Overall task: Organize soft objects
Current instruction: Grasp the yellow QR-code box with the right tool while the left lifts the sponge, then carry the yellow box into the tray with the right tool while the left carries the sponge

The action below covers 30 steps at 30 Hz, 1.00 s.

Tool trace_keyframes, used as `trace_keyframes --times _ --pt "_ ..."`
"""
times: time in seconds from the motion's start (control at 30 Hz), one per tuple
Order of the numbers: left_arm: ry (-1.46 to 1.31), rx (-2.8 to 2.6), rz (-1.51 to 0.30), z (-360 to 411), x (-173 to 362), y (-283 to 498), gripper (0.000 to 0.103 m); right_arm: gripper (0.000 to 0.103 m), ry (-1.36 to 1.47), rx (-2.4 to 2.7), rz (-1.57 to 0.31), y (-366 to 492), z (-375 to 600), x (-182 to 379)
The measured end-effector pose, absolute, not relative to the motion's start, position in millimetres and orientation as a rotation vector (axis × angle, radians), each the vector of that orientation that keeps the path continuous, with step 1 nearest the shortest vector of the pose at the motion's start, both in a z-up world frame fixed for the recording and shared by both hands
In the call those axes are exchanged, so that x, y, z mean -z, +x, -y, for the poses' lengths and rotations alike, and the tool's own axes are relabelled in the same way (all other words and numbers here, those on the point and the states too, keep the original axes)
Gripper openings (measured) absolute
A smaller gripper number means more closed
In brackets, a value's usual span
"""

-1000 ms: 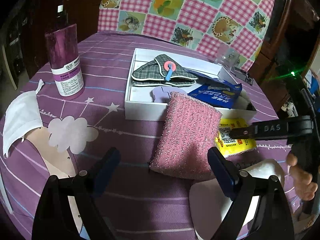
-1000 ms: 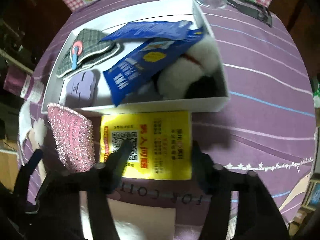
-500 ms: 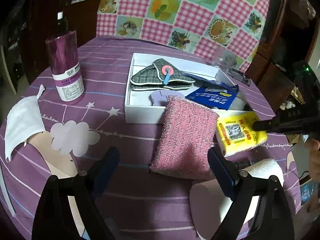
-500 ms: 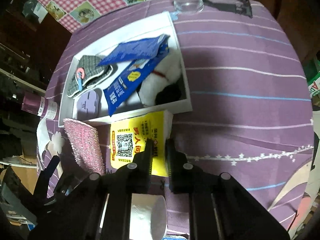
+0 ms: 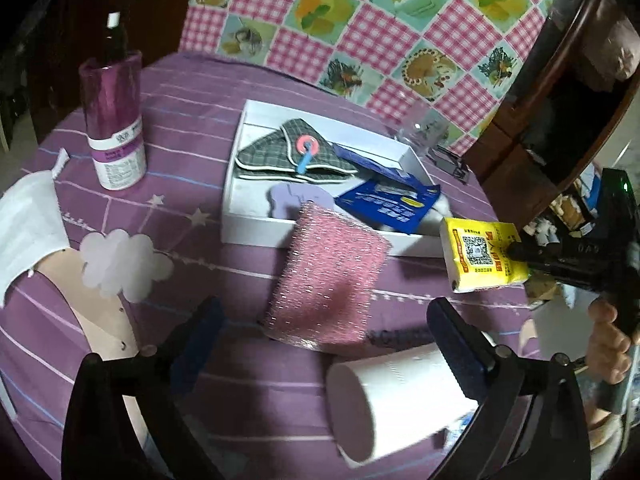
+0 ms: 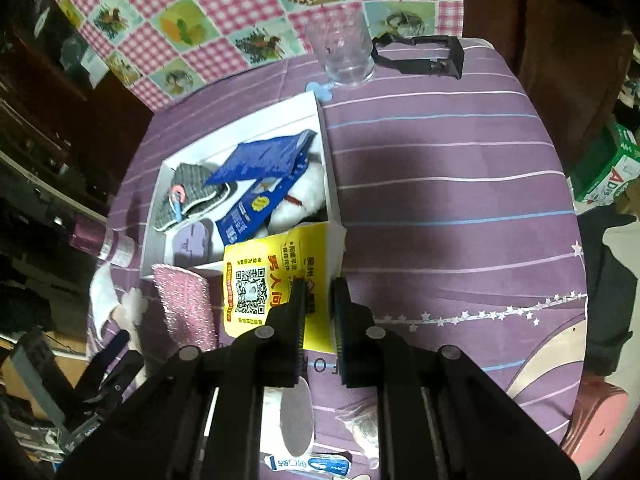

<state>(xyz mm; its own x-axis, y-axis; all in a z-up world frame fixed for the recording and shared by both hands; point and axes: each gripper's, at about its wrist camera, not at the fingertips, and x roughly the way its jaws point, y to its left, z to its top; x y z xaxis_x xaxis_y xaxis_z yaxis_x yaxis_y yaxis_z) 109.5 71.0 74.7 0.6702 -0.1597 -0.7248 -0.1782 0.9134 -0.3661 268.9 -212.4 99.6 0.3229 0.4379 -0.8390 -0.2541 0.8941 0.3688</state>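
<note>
My right gripper [image 6: 319, 286] is shut on a yellow tissue pack [image 6: 272, 276] and holds it in the air by the near right corner of the white box [image 6: 240, 136]; the pack also shows in the left wrist view [image 5: 478, 254]. The box [image 5: 256, 224] holds a grey checked pouch [image 5: 288, 152], blue packets [image 5: 388, 204], a lilac piece and a white plush [image 6: 300, 196]. A pink sponge [image 5: 328, 276] leans on the box's front wall. My left gripper [image 5: 320, 328] is open and empty, just in front of the sponge.
A white paper roll [image 5: 396, 392] lies beside my left gripper's right finger. A purple bottle [image 5: 114, 120] and a white face mask [image 5: 28, 232] are at the left. A glass [image 6: 344, 52] and a black clip [image 6: 420, 54] stand behind the box.
My right gripper closed on the yellow tissue pack and lifted it off the table toward the box. The left gripper stayed open and drew back a little.
</note>
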Motion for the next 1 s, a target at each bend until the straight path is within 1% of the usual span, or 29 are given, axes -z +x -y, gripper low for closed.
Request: trace_keyframes --times 0.27,0.47,0.67,0.77,0.8,0.83,0.87,0.97,1.0 --pt "-0.216 -0.018 -0.89 -39 -86 132 0.102 0.014 0.217 -0.483 -1.14 267 220 -107" --pt "-0.112 -0.044 -0.966 -28 -58 162 0.102 0.015 0.219 -0.498 -1.14 266 219 -107" --pt "-0.141 -0.099 -1.054 -34 -38 180 0.1 0.015 0.226 -0.494 -1.137 267 223 -108" --pt "-0.105 -0.131 -1.097 -28 -32 189 0.091 0.015 0.227 -0.49 -1.144 269 224 -106" --pt "-0.09 -0.16 -1.123 -25 -28 193 0.085 0.015 0.23 -0.488 -1.146 270 224 -105" --pt "-0.08 -0.176 -1.147 -23 -24 195 0.073 0.015 0.23 -0.487 -1.147 270 224 -105" --pt "-0.07 -0.183 -1.173 -22 -21 197 0.071 0.015 0.23 -0.487 -1.147 270 224 -105" --pt "-0.097 -0.174 -1.173 -27 -22 195 0.065 0.015 0.227 -0.496 -1.143 270 224 -105" --pt "-0.106 -0.165 -1.174 -29 -22 193 0.062 0.015 0.222 -0.495 -1.14 270 223 -105"
